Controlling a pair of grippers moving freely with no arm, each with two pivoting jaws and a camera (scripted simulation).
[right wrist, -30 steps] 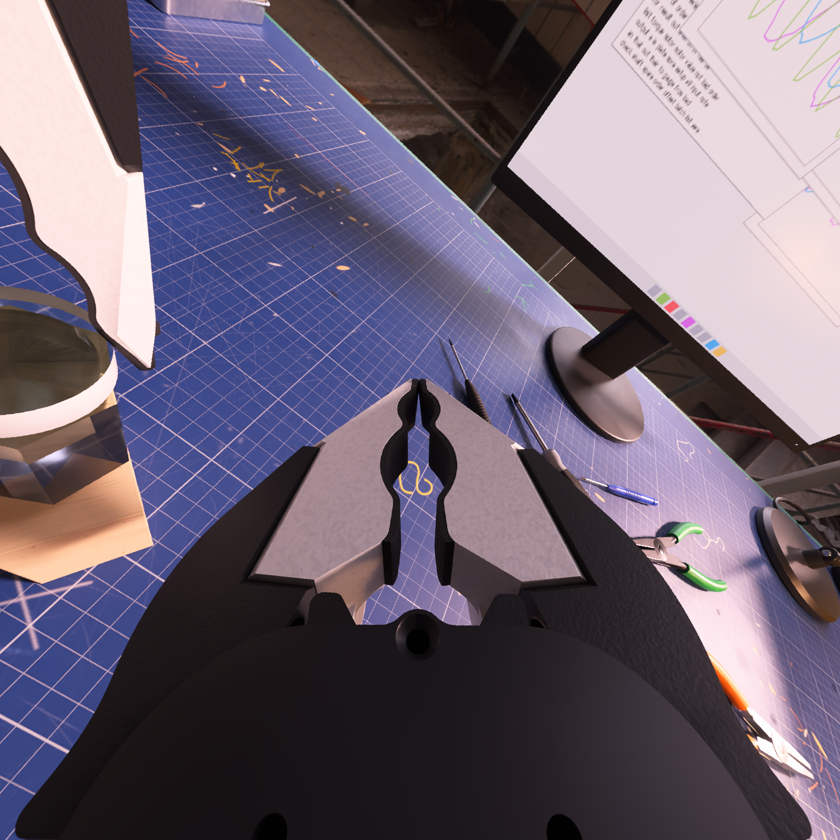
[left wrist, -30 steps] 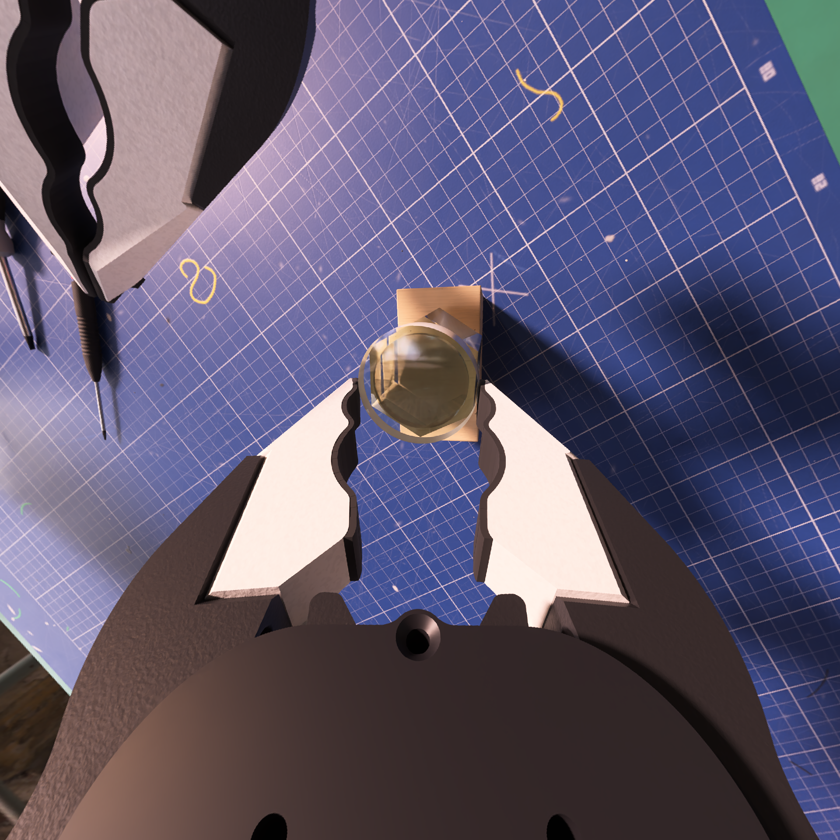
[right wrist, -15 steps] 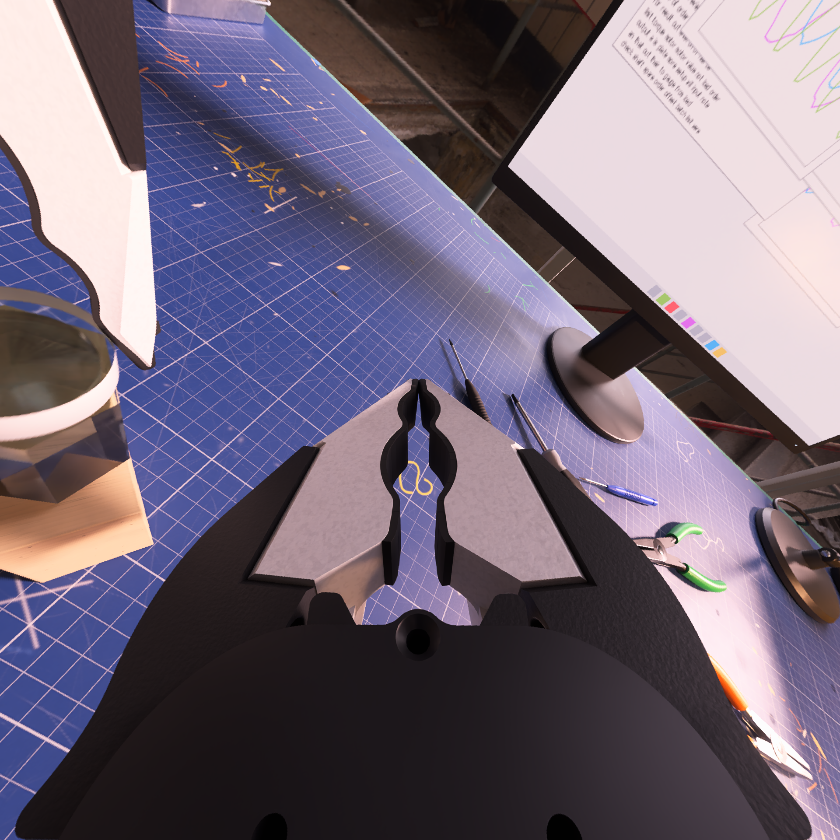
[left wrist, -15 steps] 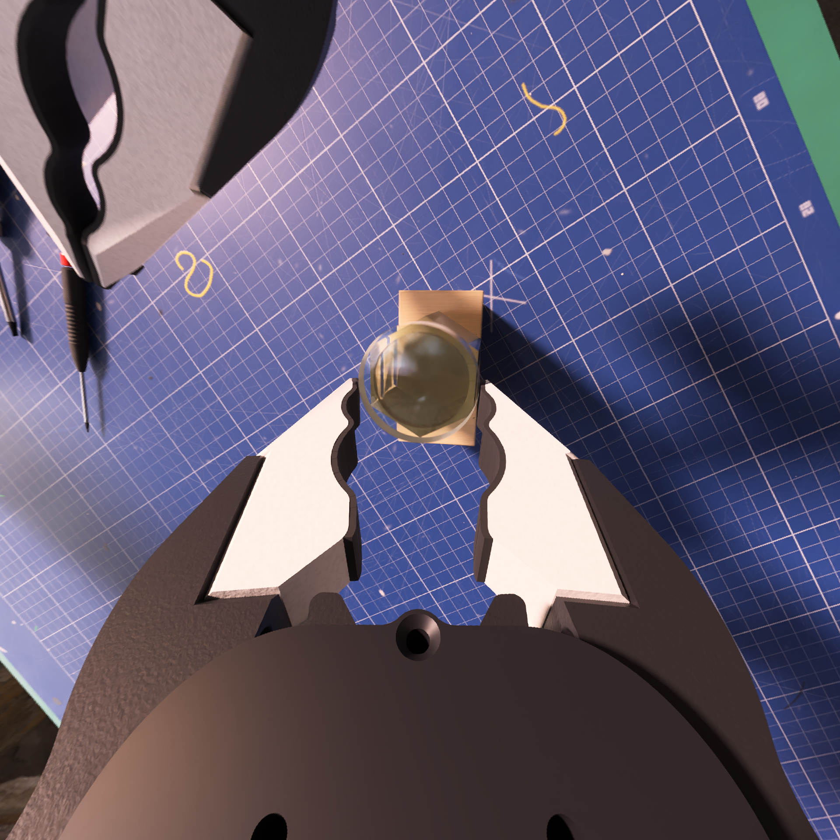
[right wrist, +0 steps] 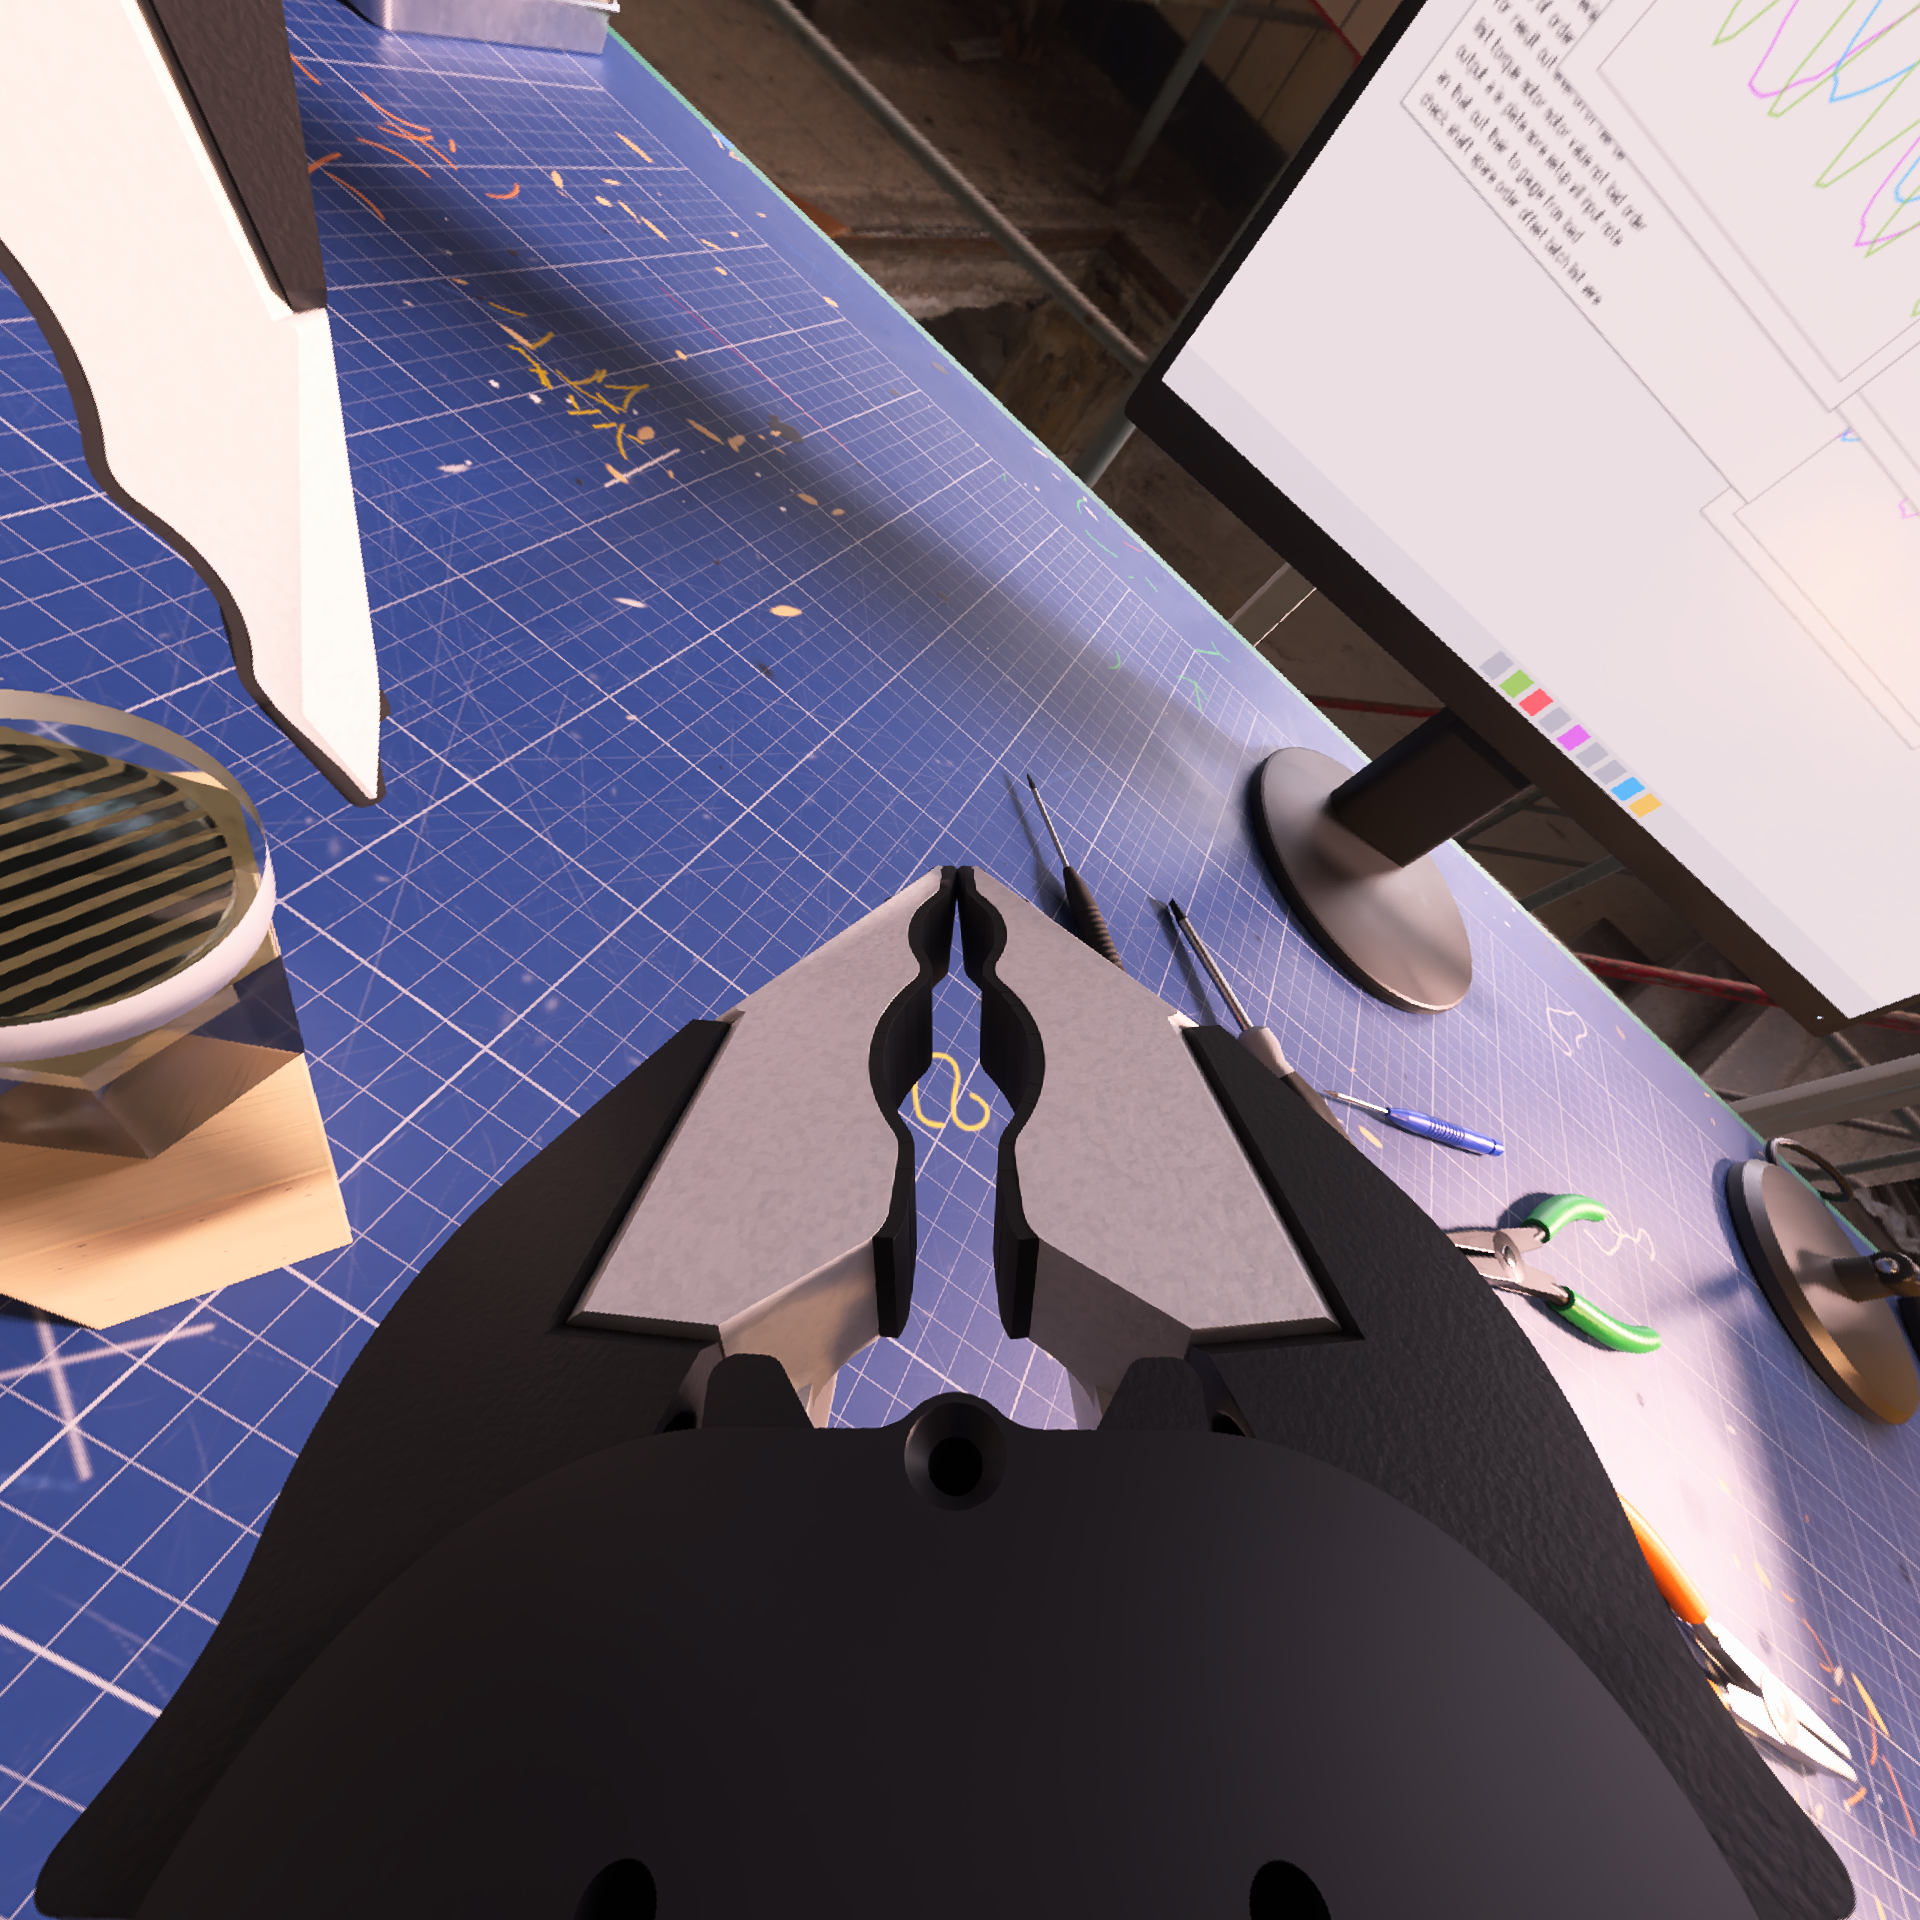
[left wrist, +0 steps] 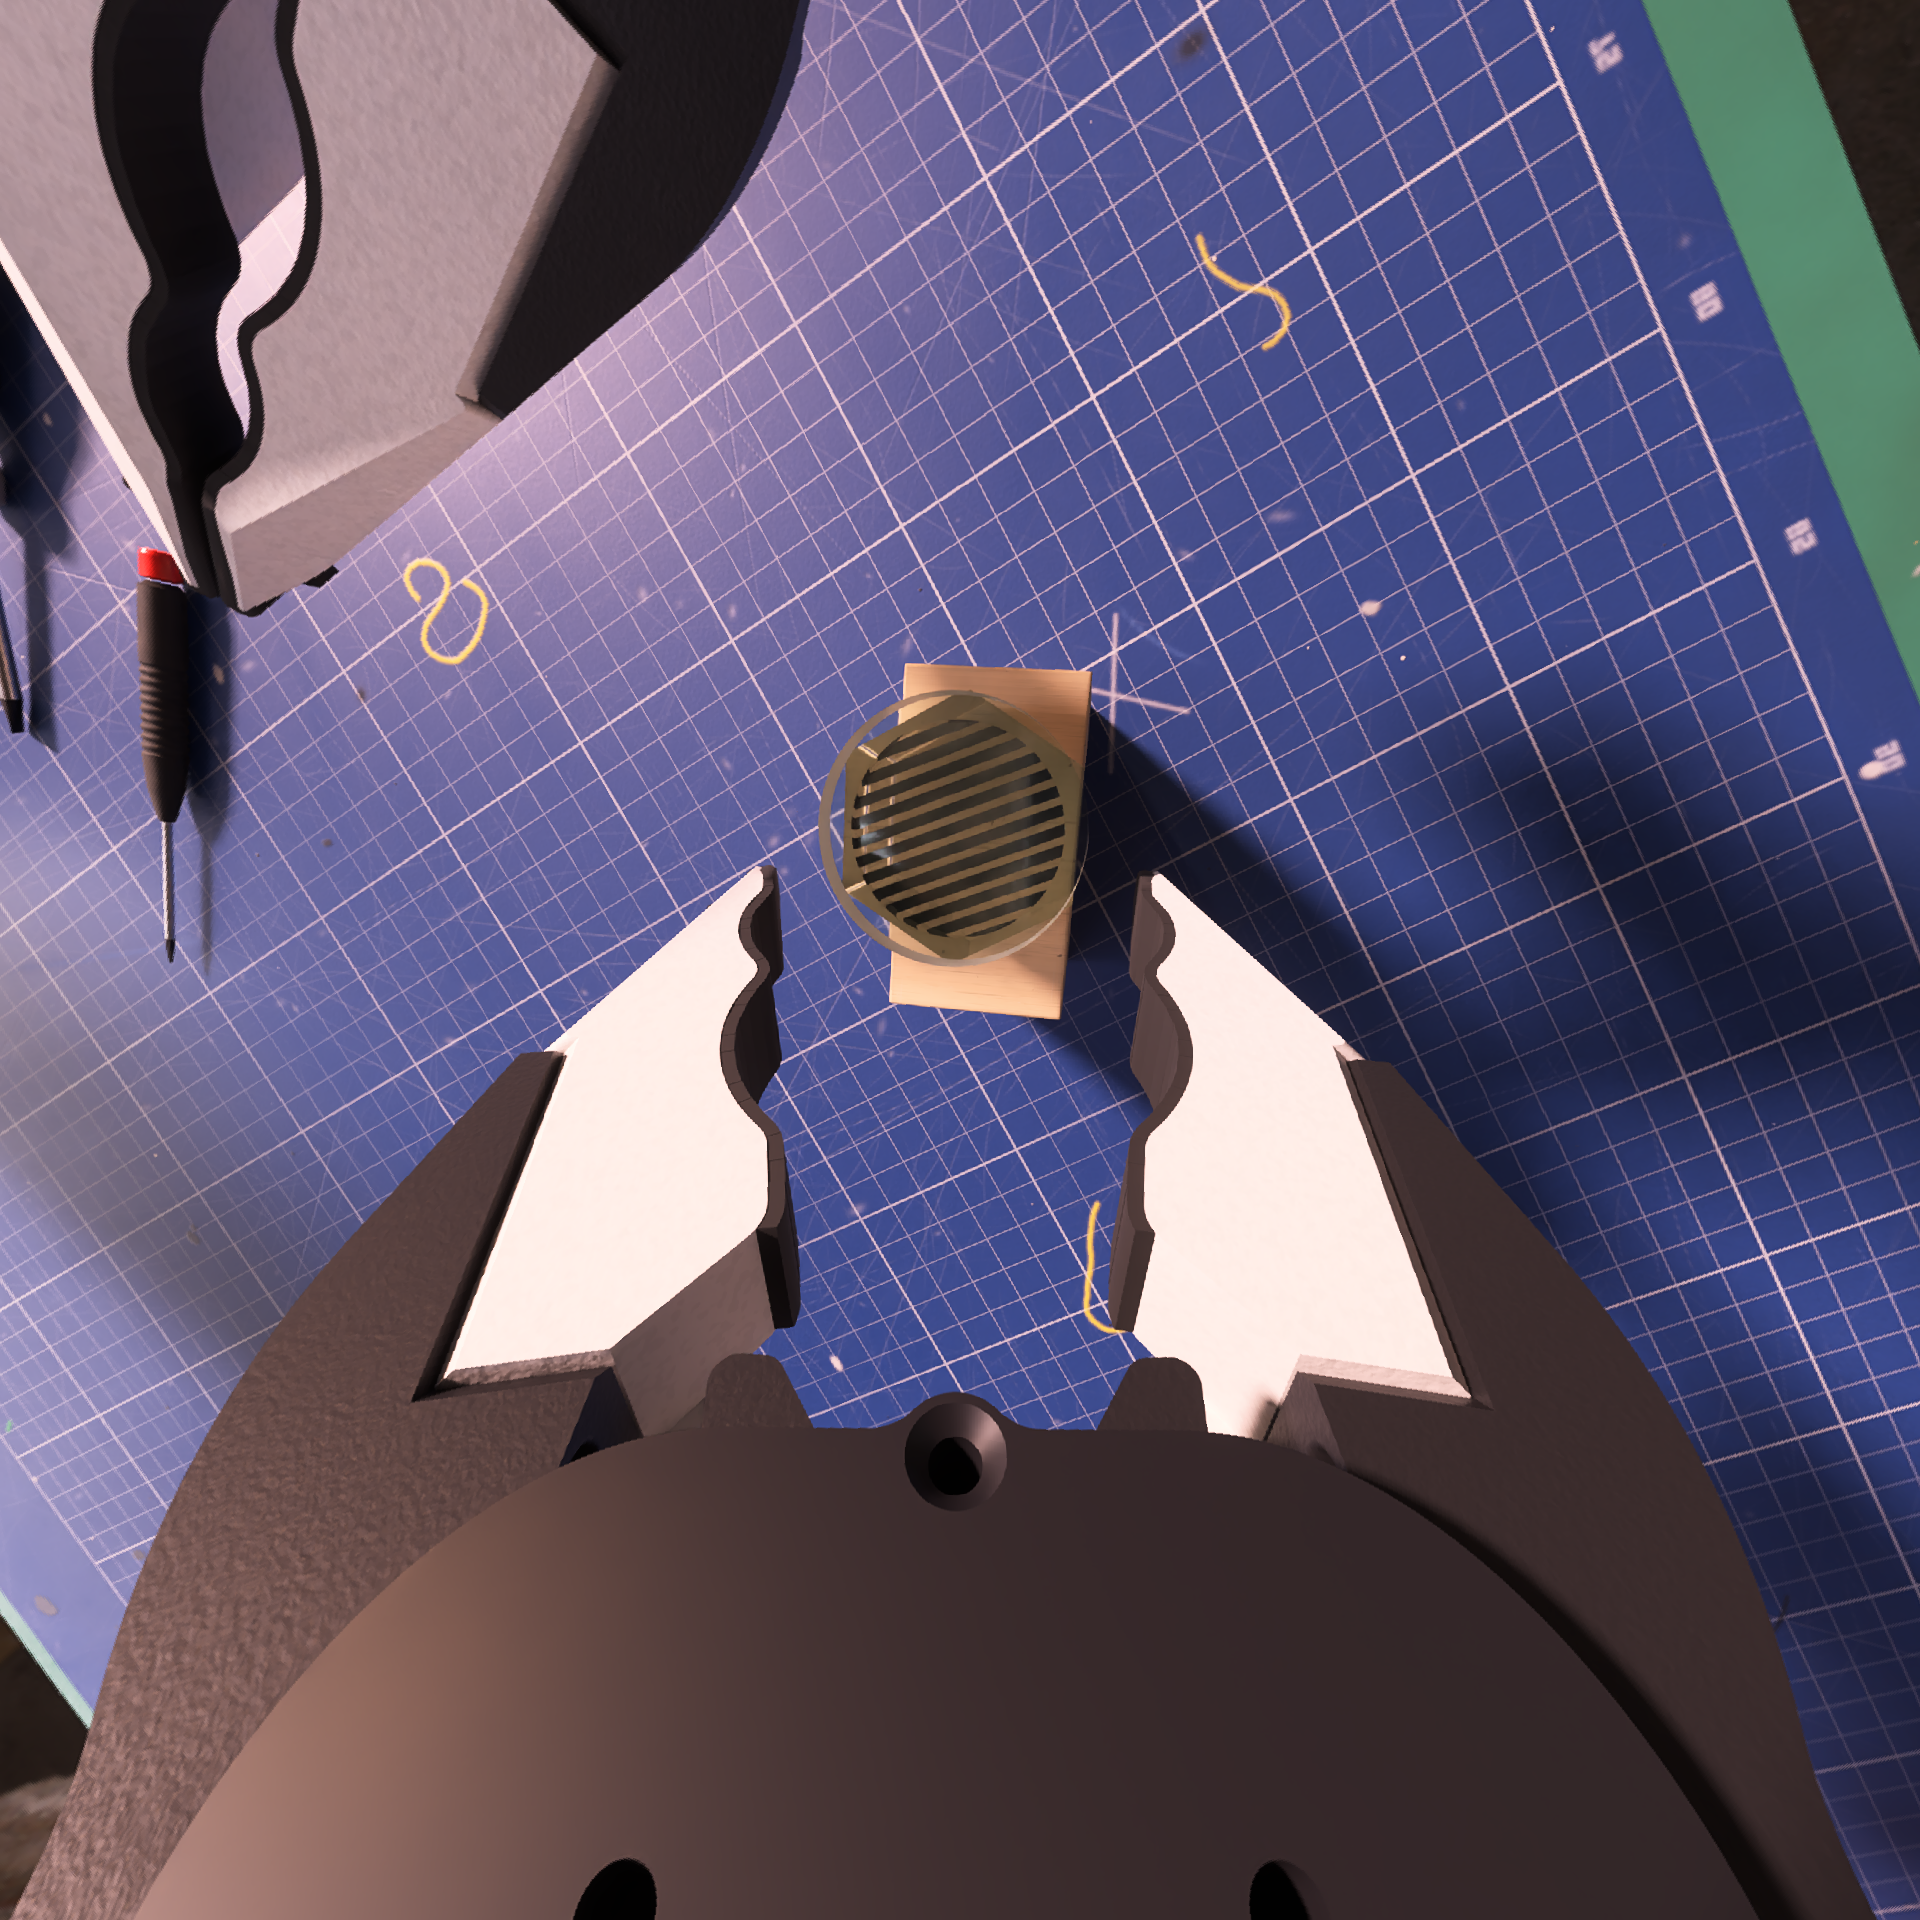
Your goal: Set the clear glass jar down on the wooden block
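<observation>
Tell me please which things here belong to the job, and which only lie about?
For the job:
- clear glass jar, standing on the block
- wooden block
- left gripper, fingers open

Only lying about:
- screwdrivers
- green pliers
- monitor
- blue cutting mat
- right gripper, shut, holding nothing

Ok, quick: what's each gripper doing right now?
Left gripper: open, holding nothing; the clear glass jar stands on the pale wooden block.
Right gripper: shut, empty.
</observation>
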